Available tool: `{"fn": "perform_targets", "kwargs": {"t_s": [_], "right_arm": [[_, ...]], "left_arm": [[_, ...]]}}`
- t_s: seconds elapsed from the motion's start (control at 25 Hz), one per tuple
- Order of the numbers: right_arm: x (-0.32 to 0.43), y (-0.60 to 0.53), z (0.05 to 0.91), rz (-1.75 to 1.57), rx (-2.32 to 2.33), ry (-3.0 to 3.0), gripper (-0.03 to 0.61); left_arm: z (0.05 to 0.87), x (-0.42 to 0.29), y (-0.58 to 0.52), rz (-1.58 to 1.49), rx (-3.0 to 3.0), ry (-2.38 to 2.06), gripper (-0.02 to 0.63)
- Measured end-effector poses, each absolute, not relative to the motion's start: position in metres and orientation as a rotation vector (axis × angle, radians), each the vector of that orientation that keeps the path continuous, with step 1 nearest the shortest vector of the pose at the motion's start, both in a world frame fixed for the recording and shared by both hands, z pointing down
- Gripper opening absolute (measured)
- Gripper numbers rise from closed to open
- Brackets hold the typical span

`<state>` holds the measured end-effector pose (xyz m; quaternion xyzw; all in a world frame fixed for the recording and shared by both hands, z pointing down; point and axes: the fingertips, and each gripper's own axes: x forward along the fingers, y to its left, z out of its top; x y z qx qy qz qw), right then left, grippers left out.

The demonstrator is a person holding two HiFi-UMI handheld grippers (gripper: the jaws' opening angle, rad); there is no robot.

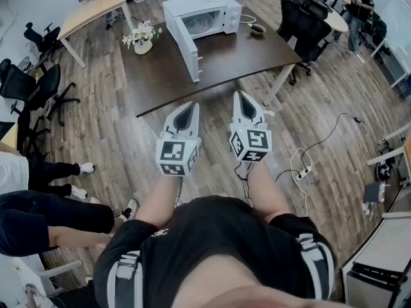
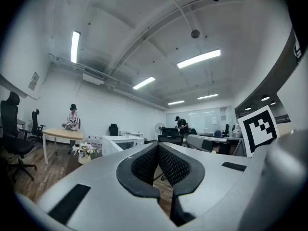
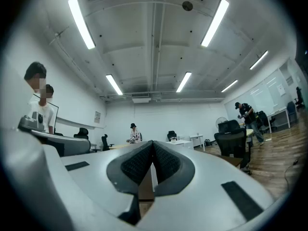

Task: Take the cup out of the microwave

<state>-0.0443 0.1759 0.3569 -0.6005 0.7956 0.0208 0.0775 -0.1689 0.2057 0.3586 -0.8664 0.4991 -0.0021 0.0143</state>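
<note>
White microwave (image 1: 209,8) on dark table (image 1: 221,59), door (image 1: 186,47) open; cup presumably inside, too small to see. Clenched and empty: left gripper (image 1: 186,114), right gripper (image 1: 246,106), well short of table. Approach, spread jaws before reaching in.

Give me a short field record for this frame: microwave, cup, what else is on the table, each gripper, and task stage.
microwave: white, on the dark table, at its far end
door: swung wide open
cup: cannot be made out inside
also on table: flower pot
left gripper: jaws together, empty, over the floor short of the table
right gripper: jaws together, empty, beside the left one
stage: reach not yet begun
</note>
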Motion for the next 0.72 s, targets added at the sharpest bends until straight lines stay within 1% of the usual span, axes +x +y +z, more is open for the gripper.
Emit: {"fn": "perform_targets", "kwargs": {"t_s": [0.72], "right_arm": [[0.007, 0.182, 0.365, 0.029, -1.746, 2.428, 0.002]], "left_arm": [[0.37, -0.117, 0.212, -0.034, -2.676, 1.627, 0.002]]}}
